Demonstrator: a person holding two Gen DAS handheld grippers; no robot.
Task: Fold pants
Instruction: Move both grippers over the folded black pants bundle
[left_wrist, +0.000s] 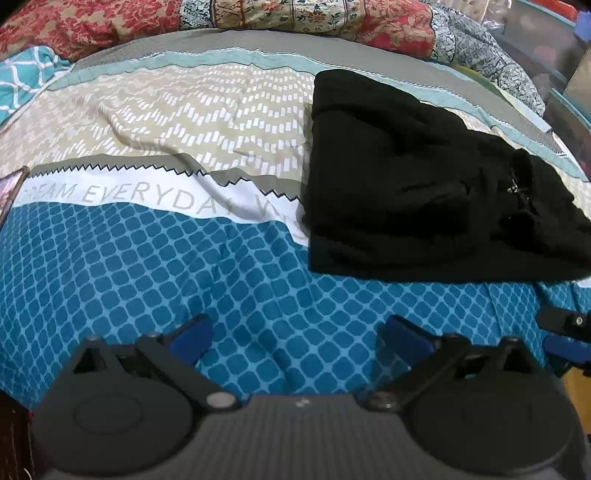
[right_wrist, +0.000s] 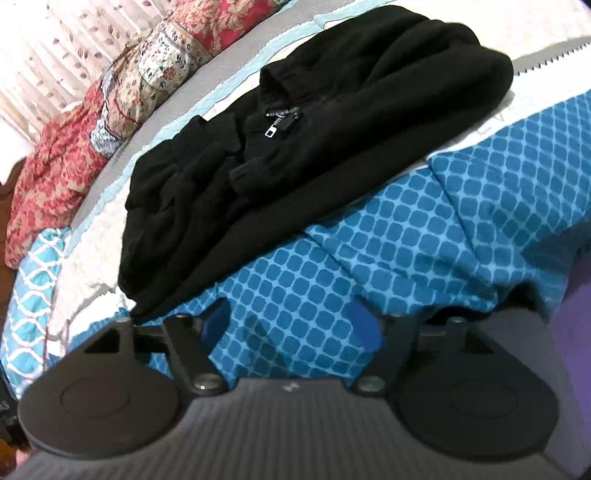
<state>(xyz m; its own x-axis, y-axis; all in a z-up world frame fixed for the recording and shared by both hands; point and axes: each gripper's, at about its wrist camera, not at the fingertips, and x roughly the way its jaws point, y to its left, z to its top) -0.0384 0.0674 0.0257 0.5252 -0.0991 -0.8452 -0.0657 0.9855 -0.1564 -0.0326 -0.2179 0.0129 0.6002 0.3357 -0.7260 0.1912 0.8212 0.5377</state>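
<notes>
Lying in a squat black bundle on the bedspread (left_wrist: 155, 266), the pants (left_wrist: 424, 184) look already folded: layers sit stacked, the lower long edge runs fairly straight, and a zip pull (right_wrist: 270, 132) with its short chain shows on top in the right wrist view. In the left wrist view they rest to the right, partly on the blue patterned band and partly on the white and beige bands; in the right wrist view they lie just ahead and to the left.

The left gripper (left_wrist: 295, 334) stands wide, blue pads apart over bare blue cloth, nothing between them. The right gripper (right_wrist: 291, 326) is also spread, somewhat less so, and empty; its tip (left_wrist: 565, 332) shows at the edge of the left view, near the bundle's lower right corner. Both sit apart from the pants, which I judge fits a release after the last fold.

No container is in view. Floral quilts (left_wrist: 92, 29) are heaped along the far side of the bed.
</notes>
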